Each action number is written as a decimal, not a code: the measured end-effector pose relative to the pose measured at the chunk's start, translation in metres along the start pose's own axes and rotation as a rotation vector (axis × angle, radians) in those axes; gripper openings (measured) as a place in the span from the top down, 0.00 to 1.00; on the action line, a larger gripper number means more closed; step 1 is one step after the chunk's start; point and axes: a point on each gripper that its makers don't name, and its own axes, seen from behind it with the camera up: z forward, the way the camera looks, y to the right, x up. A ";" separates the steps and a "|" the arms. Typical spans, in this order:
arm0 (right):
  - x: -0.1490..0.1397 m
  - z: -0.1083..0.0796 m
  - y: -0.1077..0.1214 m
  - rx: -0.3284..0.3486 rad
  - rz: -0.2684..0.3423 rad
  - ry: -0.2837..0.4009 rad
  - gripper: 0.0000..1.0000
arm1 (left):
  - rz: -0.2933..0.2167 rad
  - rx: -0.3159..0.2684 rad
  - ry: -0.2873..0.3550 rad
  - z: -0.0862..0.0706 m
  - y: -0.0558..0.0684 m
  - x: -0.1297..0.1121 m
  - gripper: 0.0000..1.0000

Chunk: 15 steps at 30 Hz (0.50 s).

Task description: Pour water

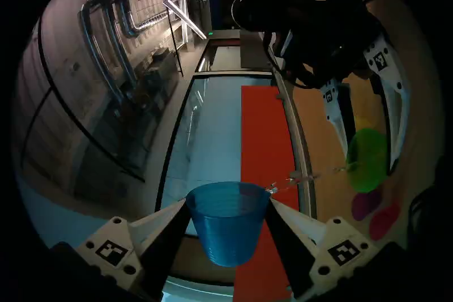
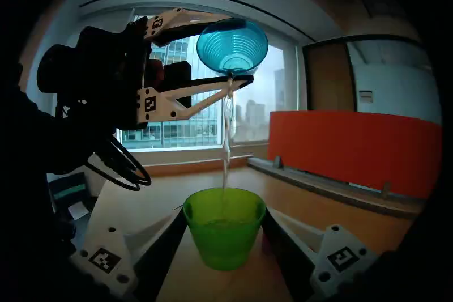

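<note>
My left gripper is clenched on a translucent blue ribbed plastic cup, both fingers pressing its sides and the jaws spread just to the cup's width. In the right gripper view I see that cup tipped over high up, and a thin stream of water falls from its rim into a translucent green plastic cup. My right gripper grasps the green cup upright between both fingers over the wooden tabletop, with some water inside.

Dim interior, backlit by the bright window, edges fisheye-bent.
</note>
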 end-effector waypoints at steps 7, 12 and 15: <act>0.002 -0.001 0.000 -0.002 0.001 0.005 0.09 | 0.044 0.003 0.000 -0.003 -0.002 0.003 0.13; 0.002 0.000 0.000 -0.004 0.001 0.008 0.09 | 0.092 0.011 0.002 -0.004 -0.004 0.007 0.13; 0.002 0.000 0.000 -0.004 0.000 0.009 0.09 | 0.121 0.015 0.005 -0.004 -0.004 0.009 0.13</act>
